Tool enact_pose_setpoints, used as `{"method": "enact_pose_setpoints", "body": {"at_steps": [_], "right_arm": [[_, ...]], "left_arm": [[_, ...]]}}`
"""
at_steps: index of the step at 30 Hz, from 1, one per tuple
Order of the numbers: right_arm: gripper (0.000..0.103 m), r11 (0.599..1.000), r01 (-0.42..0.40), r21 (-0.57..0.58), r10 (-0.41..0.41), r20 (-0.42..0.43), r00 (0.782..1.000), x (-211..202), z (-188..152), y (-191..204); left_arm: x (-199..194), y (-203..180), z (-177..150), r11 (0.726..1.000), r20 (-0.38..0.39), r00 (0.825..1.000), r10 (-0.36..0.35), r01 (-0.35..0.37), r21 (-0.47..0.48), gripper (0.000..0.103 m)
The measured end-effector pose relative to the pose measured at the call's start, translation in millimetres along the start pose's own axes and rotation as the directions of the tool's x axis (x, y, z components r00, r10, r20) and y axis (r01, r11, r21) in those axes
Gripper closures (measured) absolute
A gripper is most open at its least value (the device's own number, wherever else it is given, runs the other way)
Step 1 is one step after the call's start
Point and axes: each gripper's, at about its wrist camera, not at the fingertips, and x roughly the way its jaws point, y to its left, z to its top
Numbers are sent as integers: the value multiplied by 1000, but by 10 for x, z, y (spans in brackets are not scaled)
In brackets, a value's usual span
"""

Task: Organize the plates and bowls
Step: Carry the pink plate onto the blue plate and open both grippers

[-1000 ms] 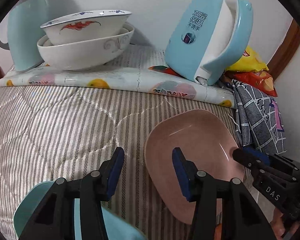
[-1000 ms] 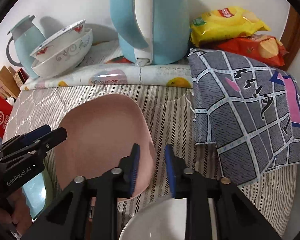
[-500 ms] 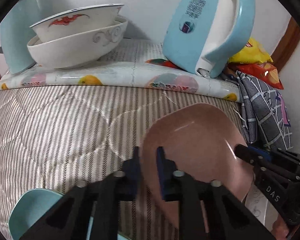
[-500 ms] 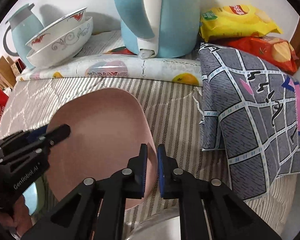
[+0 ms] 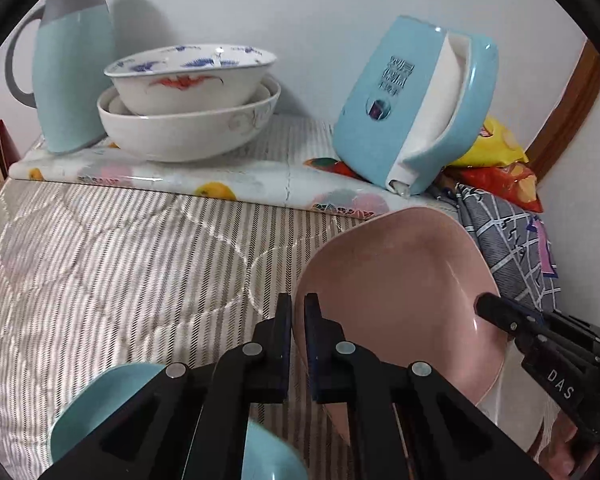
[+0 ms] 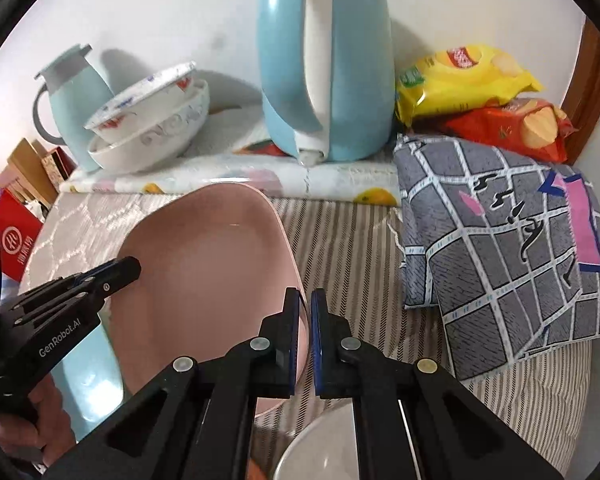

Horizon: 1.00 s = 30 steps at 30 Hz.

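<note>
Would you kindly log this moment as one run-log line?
left gripper: shut on pink plastic square plate rim | right gripper: shut on opposite rim | plate: tilted above striped quilt

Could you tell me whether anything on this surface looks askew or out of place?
Yes. The top bowl sits tilted inside the larger bowl, not nested flat. The pink plate, pinched at opposite edges by the left gripper and right gripper, is canted. Snack bags lie beside the dishes.

Bright, even indoor light; soft shadows behind the kettle [image 5: 412, 104] on the wall [image 5: 300, 8]. Fisheye bending, black vignette at edges; slight blur throughout.
</note>
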Motion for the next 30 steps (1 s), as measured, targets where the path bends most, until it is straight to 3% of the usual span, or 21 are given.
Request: {"method": "enact_pose_setpoints", "body": {"at_steps": [19,30], "right_arm": [[98,995,-102,1,102,78,992,-591,-268,380],[98,981,-184,-54,188,79,979,-694,-406,761]], "left_arm": [[-652,285,-249,999,74,997,23,-19,-50,97],[-994,623,-475,991,97,992,85,-74,-110,97]]}}
